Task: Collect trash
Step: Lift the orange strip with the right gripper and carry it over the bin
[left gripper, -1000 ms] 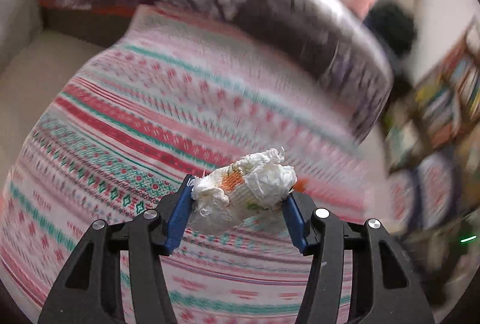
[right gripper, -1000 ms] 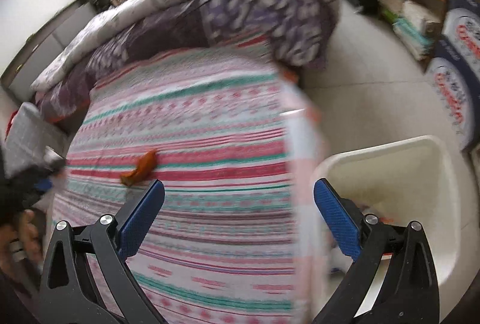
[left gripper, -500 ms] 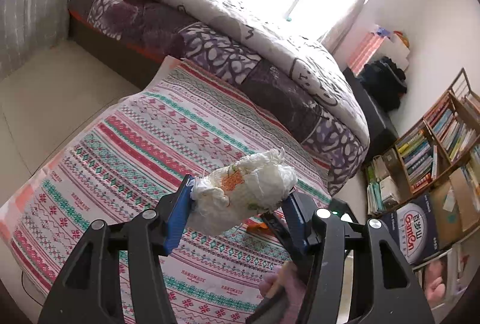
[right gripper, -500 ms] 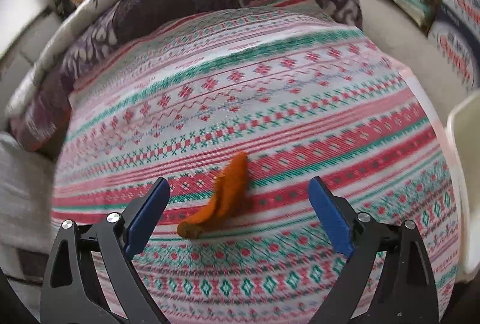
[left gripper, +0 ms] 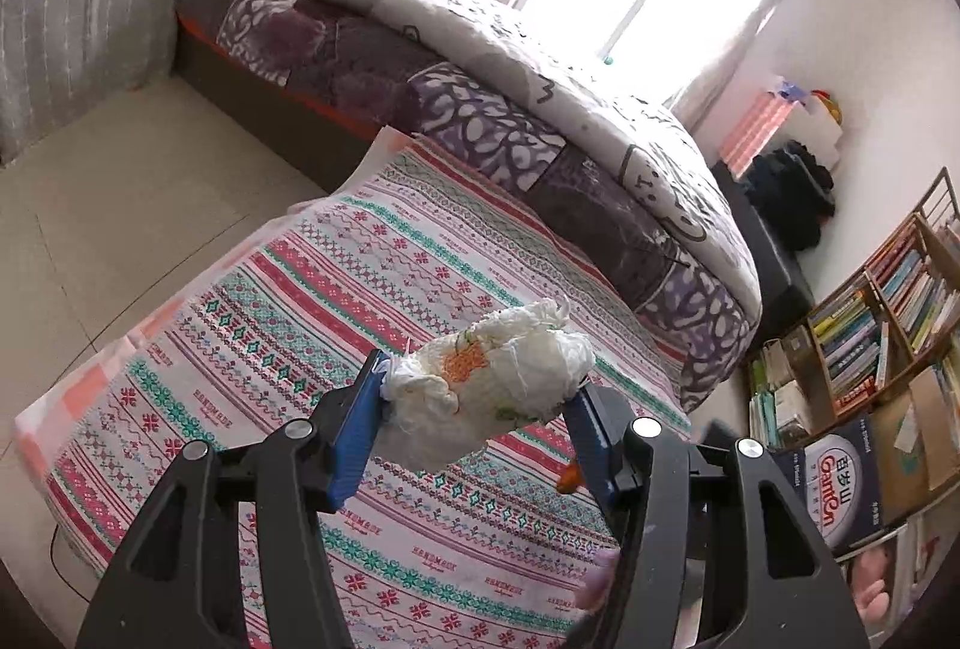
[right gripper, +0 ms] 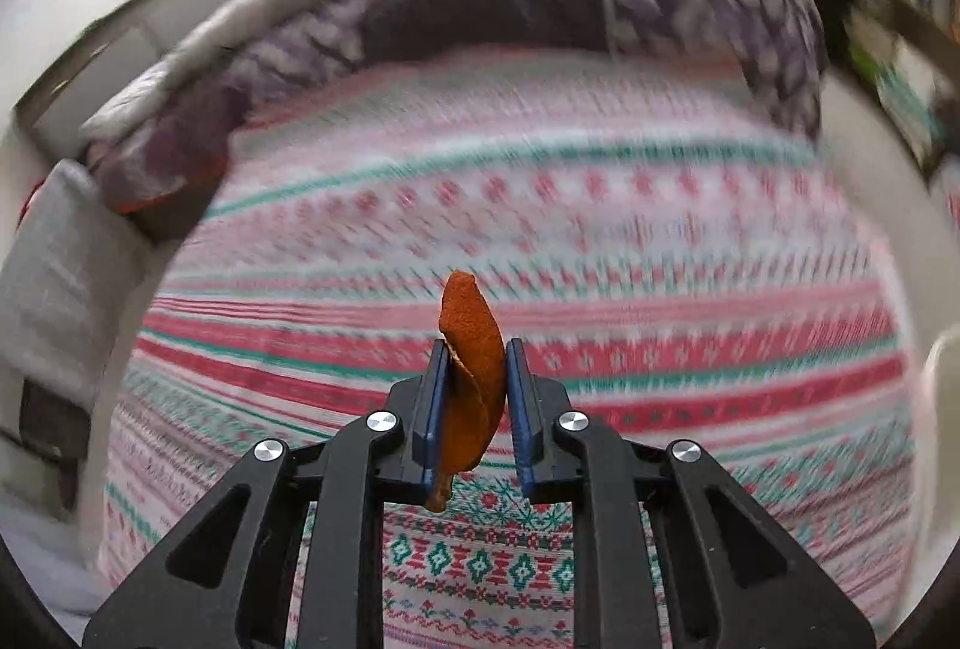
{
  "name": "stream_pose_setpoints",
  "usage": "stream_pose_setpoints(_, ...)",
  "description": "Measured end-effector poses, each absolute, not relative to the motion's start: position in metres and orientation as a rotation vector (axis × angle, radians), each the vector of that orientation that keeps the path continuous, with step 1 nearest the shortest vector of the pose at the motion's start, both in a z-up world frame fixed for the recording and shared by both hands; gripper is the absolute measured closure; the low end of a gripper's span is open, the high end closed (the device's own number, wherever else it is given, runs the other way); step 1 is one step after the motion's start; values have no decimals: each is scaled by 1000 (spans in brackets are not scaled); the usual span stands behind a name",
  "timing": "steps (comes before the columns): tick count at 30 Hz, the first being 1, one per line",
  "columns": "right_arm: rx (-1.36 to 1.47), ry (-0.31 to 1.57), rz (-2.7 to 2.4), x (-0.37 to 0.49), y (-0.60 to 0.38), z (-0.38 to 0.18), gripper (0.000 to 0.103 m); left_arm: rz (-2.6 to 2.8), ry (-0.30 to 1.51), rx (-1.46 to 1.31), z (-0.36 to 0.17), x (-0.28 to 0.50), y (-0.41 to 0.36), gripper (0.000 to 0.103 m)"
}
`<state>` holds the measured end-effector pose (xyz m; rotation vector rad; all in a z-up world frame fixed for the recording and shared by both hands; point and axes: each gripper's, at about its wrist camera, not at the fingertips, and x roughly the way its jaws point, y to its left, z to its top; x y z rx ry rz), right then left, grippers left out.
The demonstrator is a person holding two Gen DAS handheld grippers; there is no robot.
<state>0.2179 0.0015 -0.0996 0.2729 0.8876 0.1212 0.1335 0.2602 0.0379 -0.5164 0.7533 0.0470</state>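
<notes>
Now orange peel point(right gripper: 471, 379) between jaws.

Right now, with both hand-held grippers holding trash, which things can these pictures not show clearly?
- The bin: no view shows it plainly; only a blurred pale edge sits at the right wrist view's right border.
- The orange peel: its lower end is hidden behind the right hand-held gripper.
- The patterned cloth: motion blur smears it in the right wrist view.
- Beneath the crumpled white wad: the left hand-held gripper covers it.
</notes>
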Motion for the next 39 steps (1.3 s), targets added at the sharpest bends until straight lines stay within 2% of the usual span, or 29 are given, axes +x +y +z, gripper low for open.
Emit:
stream_pose_setpoints(7, 254, 758, 173, 197, -12, -37, 86, 36, 716, -491, 44, 129, 245, 47)
stream_pose_setpoints(14, 204, 673, 202, 164, -28, -3, 86, 40, 690, -441, 47, 125, 223, 47)
stream_pose_setpoints(39, 344, 644, 100, 117, -167, -18, 86, -58, 728, -264, 22, 134, 119, 47)
